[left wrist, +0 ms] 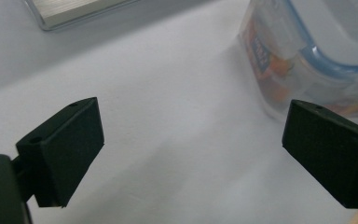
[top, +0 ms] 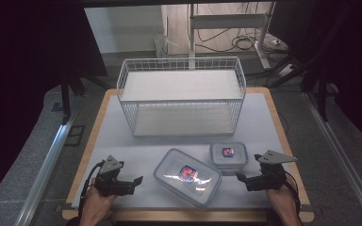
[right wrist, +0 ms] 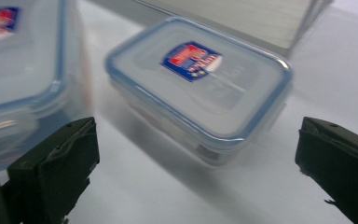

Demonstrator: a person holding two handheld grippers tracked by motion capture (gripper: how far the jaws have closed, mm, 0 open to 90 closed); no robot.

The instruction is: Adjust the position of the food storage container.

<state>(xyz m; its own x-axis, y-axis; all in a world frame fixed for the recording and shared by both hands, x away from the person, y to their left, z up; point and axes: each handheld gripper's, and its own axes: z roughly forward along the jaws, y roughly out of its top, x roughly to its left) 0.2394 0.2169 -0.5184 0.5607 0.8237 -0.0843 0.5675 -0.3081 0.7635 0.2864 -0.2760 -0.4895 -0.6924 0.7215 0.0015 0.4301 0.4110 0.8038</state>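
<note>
Left gripper (top: 136, 181): near the front left corner of the table, held in a hand (top: 96, 203) that enters from the bottom edge; jaws spread wide with nothing between them, aimed toward the large container and just short of it.
Left gripper view: two black pads (left wrist: 67, 148) far apart over bare white surface; corner of the large container (left wrist: 307, 60) at upper right, just beyond the right pad, not touching.
Right gripper (top: 242, 178): near the front right corner, grey three-cornered plate (top: 274, 157) on top; jaws fully apart, empty, aimed inward toward the two containers.
Right gripper view: small container (right wrist: 200, 86) straight ahead between the lines of the two pads (right wrist: 56, 168), apart from both; edge of the large container (right wrist: 21, 70) at left, blurred.
Large container (top: 187, 177): clear plastic box with blue-rimmed lid and a red and blue label, flat on the table at front centre, turned at a slant, between the two grippers.
Small container (top: 228, 155): same kind, lid on, just behind and to the right of the large one, close to the right gripper.
Wire basket (top: 181, 96): white, at the far middle of the table, on its side with the open face toward the person, well apart from both containers.
Table (top: 122, 150): white top with a wooden edge.
</note>
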